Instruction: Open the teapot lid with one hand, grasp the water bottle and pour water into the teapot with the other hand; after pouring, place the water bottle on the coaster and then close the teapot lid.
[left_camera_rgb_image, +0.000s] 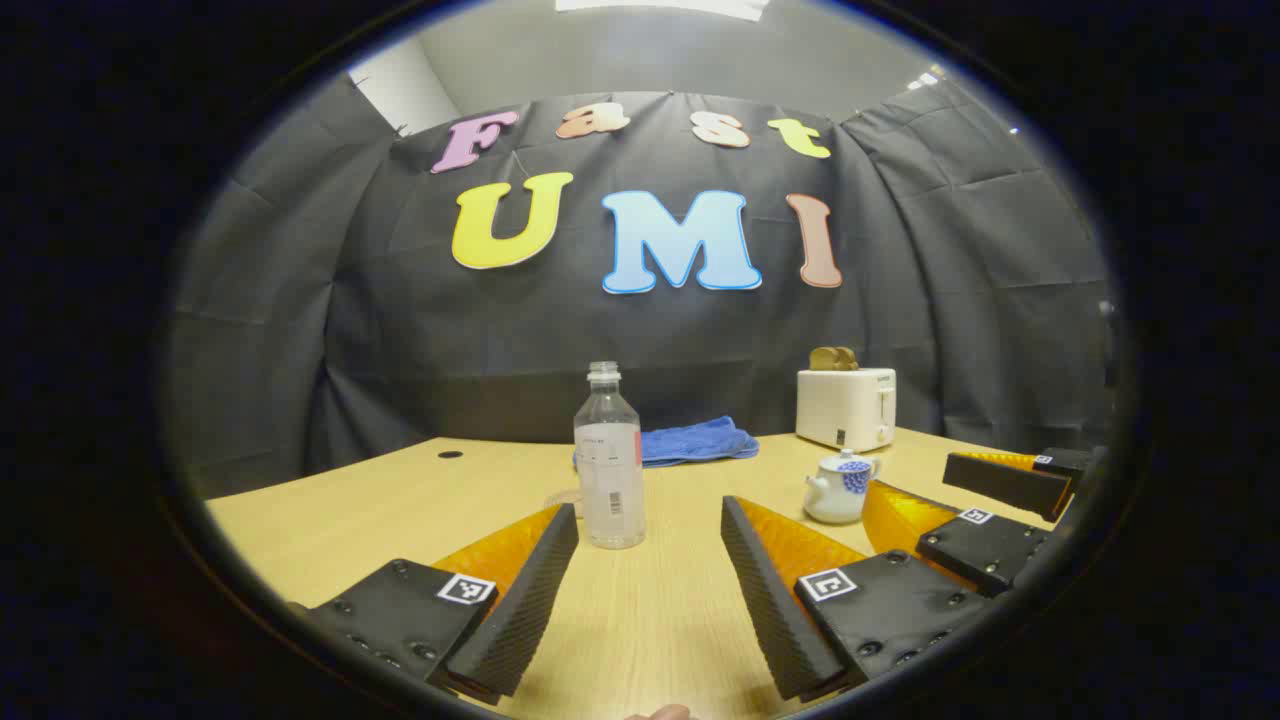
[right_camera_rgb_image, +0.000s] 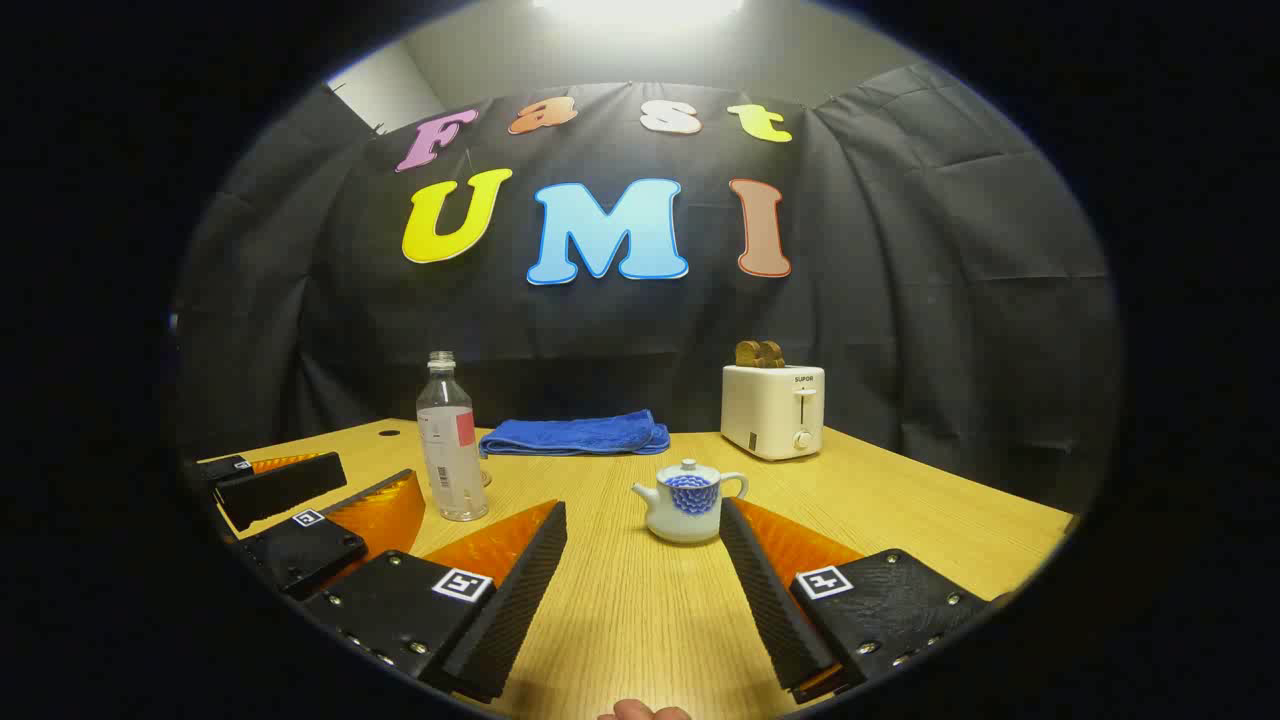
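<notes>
1. teapot (right_camera_rgb_image: 688, 505) sits on the table (right_camera_rgb_image: 900, 520) with its lid (right_camera_rgb_image: 689, 468) on, straight ahead of the right gripper (right_camera_rgb_image: 645, 570), fingers apart, holding nothing.
2. bottle (left_camera_rgb_image: 609, 460) stands upright ahead of the left gripper (left_camera_rgb_image: 650, 570), also spread wide and empty.
3. looks like nothing's started; i'd guess next is the right one pinching the lid knob.
4. wood table, towel (right_camera_rgb_image: 575, 435) and toaster (right_camera_rgb_image: 772, 410) at the back, black cloth wall.

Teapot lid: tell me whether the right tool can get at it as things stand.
Probably yes. The right tool is open and aimed at the teapot, whose lid is on, with bare table between. The water bottle stands off to the side.
</notes>
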